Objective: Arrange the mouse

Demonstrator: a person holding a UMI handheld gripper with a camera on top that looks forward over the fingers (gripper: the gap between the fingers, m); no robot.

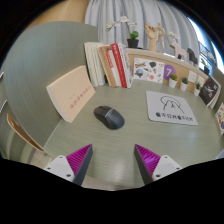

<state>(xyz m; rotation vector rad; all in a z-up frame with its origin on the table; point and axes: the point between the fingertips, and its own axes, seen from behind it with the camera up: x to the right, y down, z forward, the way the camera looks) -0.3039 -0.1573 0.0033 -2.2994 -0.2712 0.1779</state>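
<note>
Nearest the camera is the gripper (pixel 113 163), its two fingers spread wide apart with magenta pads (pixel 80 158) on their inner faces, released and grasping nothing; the space between them shows only bare tabletop. Beyond the fingers, roughly on the line between them and slightly toward the left finger, lies the dark grey computer mouse (pixel 109 117), rounded and low, resting on its own on the round grey-green table (pixel 45 60) near the table's middle, well apart from the fingertips. To the mouse's right, closer to the table's right edge, lies a white rectangular mouse mat (pixel 176 106) with a black line drawing and lettering printed on it; the mouse is near the mat's left edge but not on it. To the mouse's left, toward the table's left edge, lies a pale wooden board (pixel 70 93), flat and set at a slant. Along the table's far edge stands a row of upright books (pixel 108 63) with white and red spines, and past them a wooden rack (pixel 170 68) holding cards and small items that are too small to tell apart. Behind the rack hangs a pale curtain (pixel 130 15). As a judgement, the task appears barely begun: the mouse is untouched and off the mat, which seems the likely place for it, so the approach, the grasp and the placing are all left to do.
</note>
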